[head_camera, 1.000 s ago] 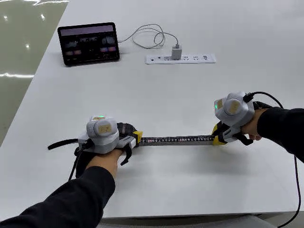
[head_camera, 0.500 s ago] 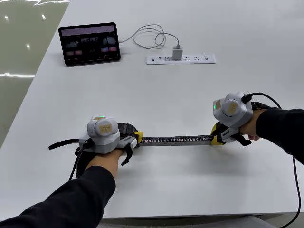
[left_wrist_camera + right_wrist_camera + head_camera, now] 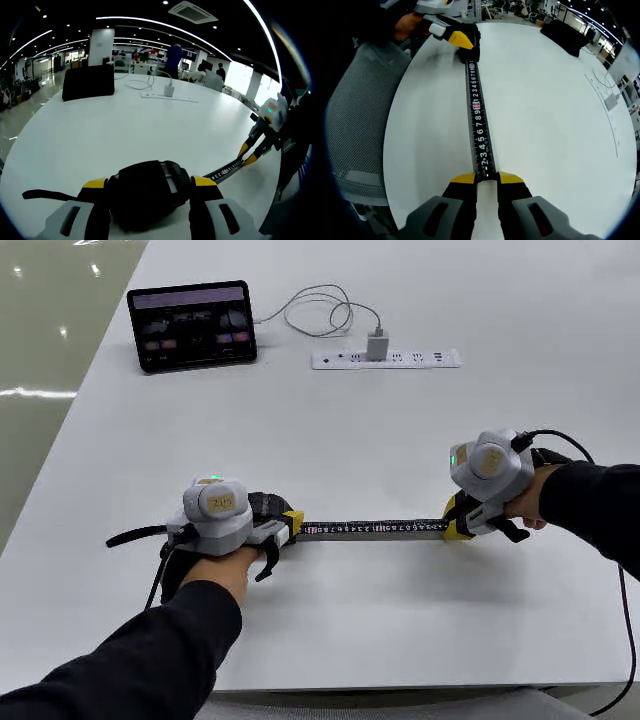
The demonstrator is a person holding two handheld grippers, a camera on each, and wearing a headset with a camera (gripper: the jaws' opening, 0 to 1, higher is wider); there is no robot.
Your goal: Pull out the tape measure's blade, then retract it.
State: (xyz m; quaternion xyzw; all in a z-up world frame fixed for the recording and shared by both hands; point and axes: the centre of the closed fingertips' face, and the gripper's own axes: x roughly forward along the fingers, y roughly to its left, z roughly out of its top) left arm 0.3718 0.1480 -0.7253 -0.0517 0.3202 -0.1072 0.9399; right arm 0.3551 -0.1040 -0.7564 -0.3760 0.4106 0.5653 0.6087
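Tape measure case (image 3: 150, 196) sits on the white table (image 3: 350, 430), clamped tight in the left claw (image 3: 150, 182). Its blade (image 3: 479, 115) stretches flat across the table to the right claw (image 3: 480, 178), which pinches the blade's tip.

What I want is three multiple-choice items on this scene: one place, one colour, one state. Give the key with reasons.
1. Where is the tablet? A) far left of the table B) on the floor C) on a chair
2. What colour tips the right gripper's fingers? A) red B) yellow C) green
3. How is the blade? A) fully retracted B) cut in two C) stretched between both grippers
Key: 1 A, it stands far left, near the power strip; 2 B, yellow tips flank the blade; 3 C, the left gripper clamps the case while the right pinches the blade's end.
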